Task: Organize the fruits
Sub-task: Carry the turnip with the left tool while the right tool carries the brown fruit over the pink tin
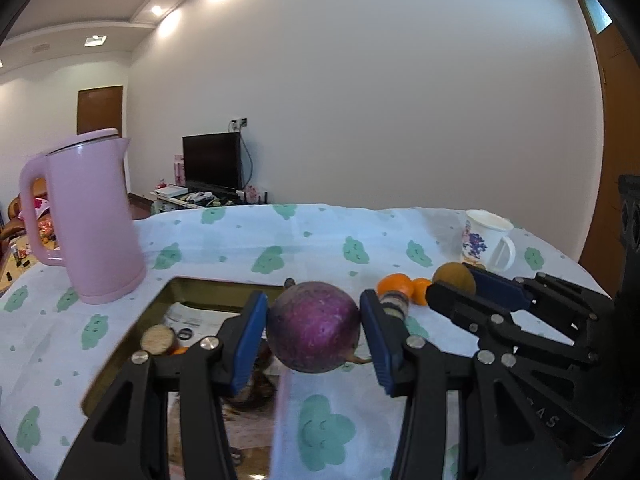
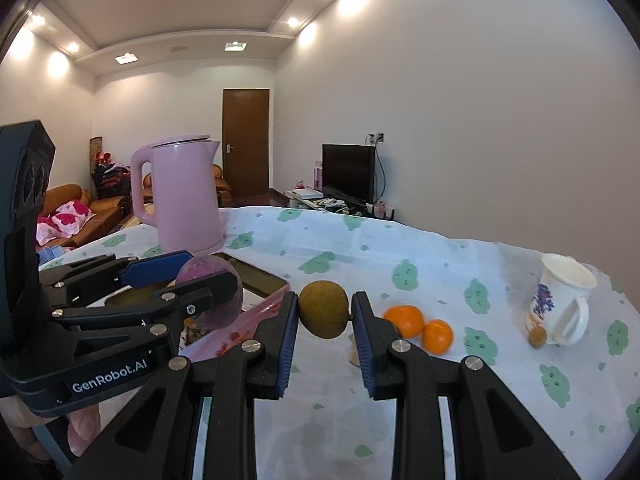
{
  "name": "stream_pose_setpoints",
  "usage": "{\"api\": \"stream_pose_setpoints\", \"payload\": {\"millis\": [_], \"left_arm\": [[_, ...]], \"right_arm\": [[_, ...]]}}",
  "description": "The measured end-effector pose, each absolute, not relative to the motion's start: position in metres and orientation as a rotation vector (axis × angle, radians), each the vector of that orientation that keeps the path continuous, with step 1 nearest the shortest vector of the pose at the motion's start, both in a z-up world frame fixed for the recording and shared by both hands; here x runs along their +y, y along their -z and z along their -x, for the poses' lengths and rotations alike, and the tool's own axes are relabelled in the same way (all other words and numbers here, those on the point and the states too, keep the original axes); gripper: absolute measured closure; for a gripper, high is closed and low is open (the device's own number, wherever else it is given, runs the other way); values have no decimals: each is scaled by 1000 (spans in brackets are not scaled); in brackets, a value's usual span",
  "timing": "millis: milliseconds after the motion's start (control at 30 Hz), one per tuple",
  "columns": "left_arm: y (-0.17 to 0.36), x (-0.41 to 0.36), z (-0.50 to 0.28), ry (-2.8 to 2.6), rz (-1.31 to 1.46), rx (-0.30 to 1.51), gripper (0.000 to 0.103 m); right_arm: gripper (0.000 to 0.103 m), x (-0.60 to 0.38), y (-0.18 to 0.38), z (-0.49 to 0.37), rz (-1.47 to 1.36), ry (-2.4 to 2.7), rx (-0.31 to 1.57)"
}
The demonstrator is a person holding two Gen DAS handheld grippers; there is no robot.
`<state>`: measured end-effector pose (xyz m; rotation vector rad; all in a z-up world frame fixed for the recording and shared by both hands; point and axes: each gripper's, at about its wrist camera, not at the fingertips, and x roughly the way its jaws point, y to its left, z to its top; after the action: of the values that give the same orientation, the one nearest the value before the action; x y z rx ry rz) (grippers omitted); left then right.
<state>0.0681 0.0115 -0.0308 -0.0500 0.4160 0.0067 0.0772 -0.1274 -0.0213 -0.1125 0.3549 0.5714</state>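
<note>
In the left wrist view, the left gripper (image 1: pixel 314 330) is clamped on a purple fruit (image 1: pixel 313 326) at lower centre, held above the tray (image 1: pixel 160 300); lower it gently over the tray before letting go. In the right wrist view, the right gripper (image 2: pixel 325 320) pinches a brown fruit (image 2: pixel 323 309) at centre, left of two oranges (image 2: pixel 420 326) on the tablecloth (image 2: pixel 400 256); keep that squeeze light and bring it leftward to the tray.

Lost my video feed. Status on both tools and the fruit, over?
Left tool shut on purple fruit, above tray edge. Right tool shut on brown fruit. Two oranges on table. Path clear.
</note>
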Motion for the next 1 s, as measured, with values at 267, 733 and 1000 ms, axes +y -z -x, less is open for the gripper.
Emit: {"api": "stream_pose_setpoints", "payload": {"millis": [267,733,1000], "left_arm": [[30,35,-61,-56,61,420,53],[34,70,-53,-124,83,441,53],[38,90,-50,-159,100,455,53]], "right_arm": [[74,-104,18,-75,127,-612,354],[74,-68,18,-74,146,-678,359],[74,-47,17,-71,160,-712,361]]}}
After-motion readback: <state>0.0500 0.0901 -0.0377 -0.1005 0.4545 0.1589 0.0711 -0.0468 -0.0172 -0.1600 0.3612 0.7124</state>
